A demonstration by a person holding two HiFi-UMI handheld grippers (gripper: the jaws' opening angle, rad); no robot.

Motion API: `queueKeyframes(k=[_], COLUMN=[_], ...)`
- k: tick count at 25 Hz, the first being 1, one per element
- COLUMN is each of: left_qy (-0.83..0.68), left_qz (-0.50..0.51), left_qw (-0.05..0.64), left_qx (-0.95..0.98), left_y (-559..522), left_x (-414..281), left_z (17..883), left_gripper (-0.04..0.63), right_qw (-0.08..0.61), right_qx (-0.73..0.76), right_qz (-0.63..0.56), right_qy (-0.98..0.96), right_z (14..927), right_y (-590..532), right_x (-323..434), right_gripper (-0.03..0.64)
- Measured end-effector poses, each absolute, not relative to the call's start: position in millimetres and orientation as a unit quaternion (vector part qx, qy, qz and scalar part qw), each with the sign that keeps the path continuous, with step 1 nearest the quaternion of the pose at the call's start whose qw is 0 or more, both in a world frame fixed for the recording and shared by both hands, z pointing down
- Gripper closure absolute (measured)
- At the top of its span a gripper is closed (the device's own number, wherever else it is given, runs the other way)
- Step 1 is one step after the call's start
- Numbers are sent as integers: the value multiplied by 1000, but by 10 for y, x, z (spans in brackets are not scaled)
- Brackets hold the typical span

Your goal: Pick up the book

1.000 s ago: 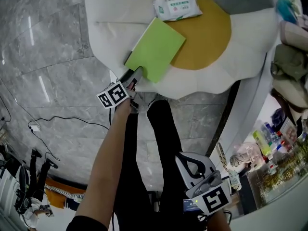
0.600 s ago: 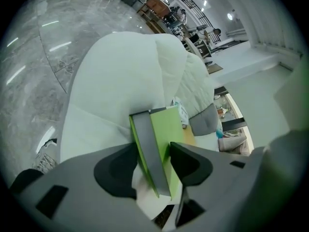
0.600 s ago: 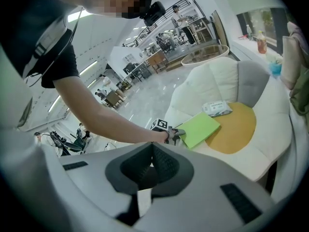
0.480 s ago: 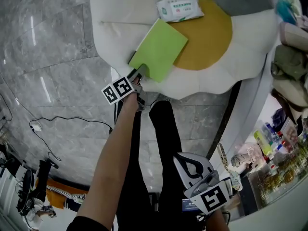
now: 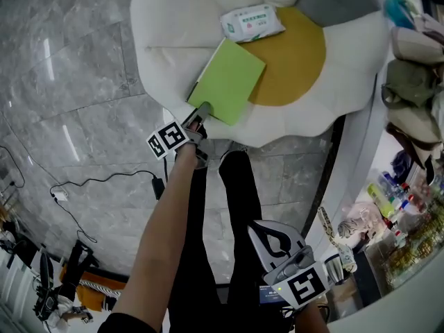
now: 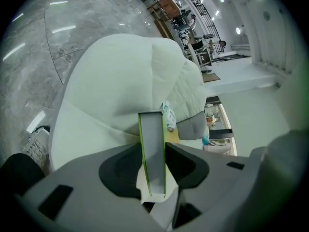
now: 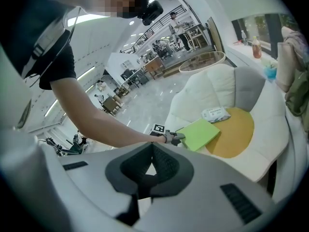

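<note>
- Barely any change from half a second ago: the left gripper (image 5: 200,111) stays on the lower left edge of the flat lime-green book (image 5: 229,80), and the whole view has slid slightly.
- The book still lies on the white petal-shaped cushioned seat (image 5: 173,19) in the upper middle of the frame, partly over the seat's round mustard-yellow centre (image 5: 295,61). Its top corner is just beside the white-and-green packet of wipes (image 5: 252,21).
- In the left gripper view, the jaws pinch the book edge-on, one black pad on each cover.
- The bare left forearm (image 5: 166,234) runs from the bottom of the frame straight up to that gripper.
- The right gripper (image 7: 150,153) hangs at the lower right, well apart from the seat, its jaws pressed together on nothing.
</note>
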State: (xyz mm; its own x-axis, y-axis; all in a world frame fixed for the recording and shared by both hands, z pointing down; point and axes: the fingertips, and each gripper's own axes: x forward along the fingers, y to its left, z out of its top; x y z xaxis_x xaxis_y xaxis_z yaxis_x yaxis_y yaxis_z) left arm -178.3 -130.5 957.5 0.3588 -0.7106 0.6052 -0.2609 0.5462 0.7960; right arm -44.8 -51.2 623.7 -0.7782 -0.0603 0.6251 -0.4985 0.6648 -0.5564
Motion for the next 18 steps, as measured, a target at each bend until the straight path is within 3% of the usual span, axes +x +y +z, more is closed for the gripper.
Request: queueKeyframes(k=[18], left_qy=[-493], left_qz=[-169], left_qw=[687], left_qx=[506], left_y=[-1395], left_x=[-1674], left_z=[9130], left_gripper=[445], right_qw=[262], right_qx=[198], right_qz=[383], right_qy=[-863], right_z=[6103], right_y=[-466], right_x=[-558], right_gripper=[601])
